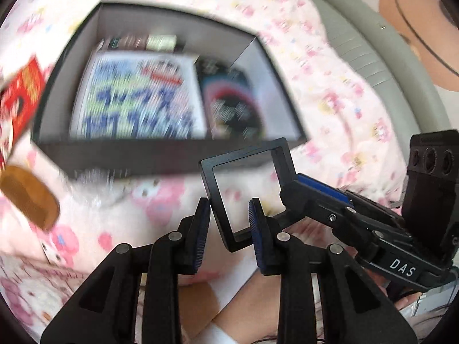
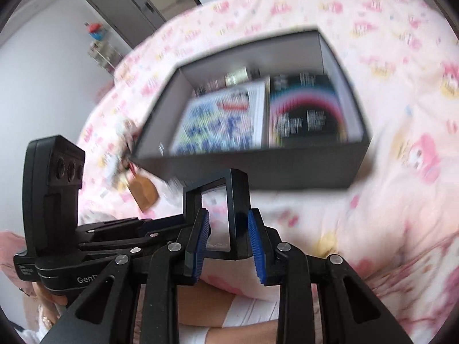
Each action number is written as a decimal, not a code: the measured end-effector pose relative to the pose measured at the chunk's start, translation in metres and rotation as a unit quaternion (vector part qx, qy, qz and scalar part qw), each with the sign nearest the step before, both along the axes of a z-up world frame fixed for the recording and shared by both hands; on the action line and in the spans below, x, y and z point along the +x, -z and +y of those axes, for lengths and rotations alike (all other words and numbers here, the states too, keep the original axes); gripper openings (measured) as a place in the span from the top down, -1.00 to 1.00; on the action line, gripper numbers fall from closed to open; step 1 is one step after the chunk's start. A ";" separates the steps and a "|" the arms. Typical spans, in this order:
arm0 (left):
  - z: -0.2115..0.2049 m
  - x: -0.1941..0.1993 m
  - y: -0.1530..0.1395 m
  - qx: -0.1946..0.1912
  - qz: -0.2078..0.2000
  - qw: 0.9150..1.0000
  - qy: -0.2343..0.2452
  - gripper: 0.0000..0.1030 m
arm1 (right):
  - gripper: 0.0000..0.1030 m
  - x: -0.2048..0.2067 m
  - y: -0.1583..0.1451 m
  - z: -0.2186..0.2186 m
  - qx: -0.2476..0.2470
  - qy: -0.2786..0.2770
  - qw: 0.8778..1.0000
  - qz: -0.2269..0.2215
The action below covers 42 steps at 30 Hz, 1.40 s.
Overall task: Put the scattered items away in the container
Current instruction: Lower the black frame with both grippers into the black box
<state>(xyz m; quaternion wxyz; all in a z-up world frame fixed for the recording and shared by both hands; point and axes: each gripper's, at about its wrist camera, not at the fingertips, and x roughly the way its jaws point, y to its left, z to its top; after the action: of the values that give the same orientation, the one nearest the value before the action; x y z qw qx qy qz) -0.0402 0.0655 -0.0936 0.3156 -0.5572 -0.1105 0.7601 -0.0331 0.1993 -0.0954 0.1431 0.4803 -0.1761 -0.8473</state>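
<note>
A dark open box (image 1: 160,159) (image 2: 258,169) sits on a pink patterned bedspread and holds a white-and-blue printed book (image 1: 137,100) (image 2: 221,117) and a black book (image 1: 232,100) (image 2: 307,109). A black square frame with a clear pane (image 1: 246,192) (image 2: 226,215) hangs in front of the box. My left gripper (image 1: 229,226) and my right gripper (image 2: 228,240) both hold it by its edges. The right gripper (image 1: 289,189) also shows in the left wrist view, clamped on the frame's right side. A brown comb (image 1: 28,195) (image 2: 143,192) and a red packet (image 1: 20,106) lie left of the box.
The pink bedspread (image 1: 330,91) (image 2: 401,114) covers the whole area. A grey padded bed edge (image 1: 373,57) runs at the right in the left wrist view. A grey cabinet (image 2: 129,11) and a small shelf (image 2: 100,48) stand by the far wall. My legs are below the grippers.
</note>
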 end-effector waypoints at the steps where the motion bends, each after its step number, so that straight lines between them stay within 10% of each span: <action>1: 0.004 -0.005 -0.007 0.004 0.007 1.000 0.004 0.49 | 0.50 -0.002 -0.009 0.006 -0.005 0.003 1.000 0.012; 11: 0.023 -0.089 -0.040 -0.008 0.044 0.999 -0.014 0.49 | 0.50 -0.085 -0.038 0.023 -0.001 -0.020 0.999 0.038; 23: 0.038 -0.198 0.022 -0.032 -0.042 0.999 -0.009 0.49 | 0.52 -0.203 0.007 0.013 0.078 -0.048 0.995 -0.038; 42: 0.067 -0.215 0.048 -0.060 -0.047 0.997 -0.009 0.49 | 0.59 -0.184 0.011 0.060 0.057 0.021 0.998 -0.017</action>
<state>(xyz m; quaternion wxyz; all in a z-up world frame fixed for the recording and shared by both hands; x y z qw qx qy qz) -0.2548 0.1329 -0.1413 0.2694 -0.6093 -0.0846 0.7410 -0.2174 0.2594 -0.1059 0.0944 0.4980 -0.1398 -0.8506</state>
